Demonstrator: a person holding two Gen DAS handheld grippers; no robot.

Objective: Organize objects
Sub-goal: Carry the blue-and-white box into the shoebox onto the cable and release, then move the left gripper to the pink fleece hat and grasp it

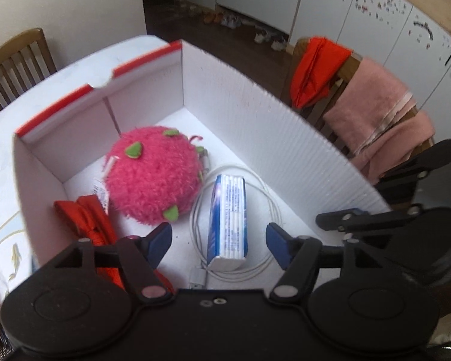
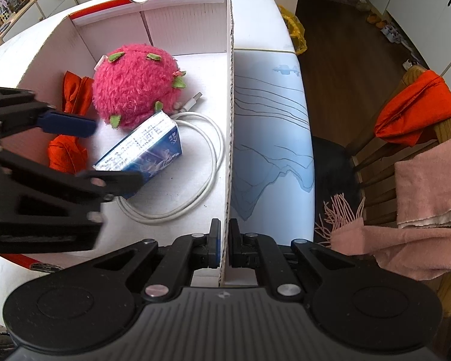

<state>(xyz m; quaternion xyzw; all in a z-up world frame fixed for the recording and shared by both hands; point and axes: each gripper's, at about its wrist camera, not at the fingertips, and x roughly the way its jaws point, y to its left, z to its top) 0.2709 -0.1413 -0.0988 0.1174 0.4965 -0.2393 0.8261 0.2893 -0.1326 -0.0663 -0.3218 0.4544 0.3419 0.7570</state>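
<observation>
A white cardboard box (image 1: 255, 126) with a red rim holds a pink plush dragon fruit (image 1: 153, 174), a blue and white tissue pack (image 1: 228, 219), a coiled white USB cable (image 1: 270, 210) and a red cloth (image 1: 90, 219). My left gripper (image 1: 219, 240) is open and empty just above the tissue pack. In the right wrist view the box (image 2: 229, 105), plush (image 2: 132, 84), pack (image 2: 147, 147), cable (image 2: 213, 150) and cloth (image 2: 75, 96) show too. My right gripper (image 2: 224, 240) is shut on the box's right wall. The left gripper (image 2: 93, 150) reaches in from the left.
The box stands on a white table with a blue drawing (image 2: 270, 138). A wooden chair with red cloth (image 2: 418, 111) and a pink towel (image 2: 430, 186) stands to the right. Another chair (image 1: 15, 63) is at the far left. White cabinets (image 1: 375, 24) line the back.
</observation>
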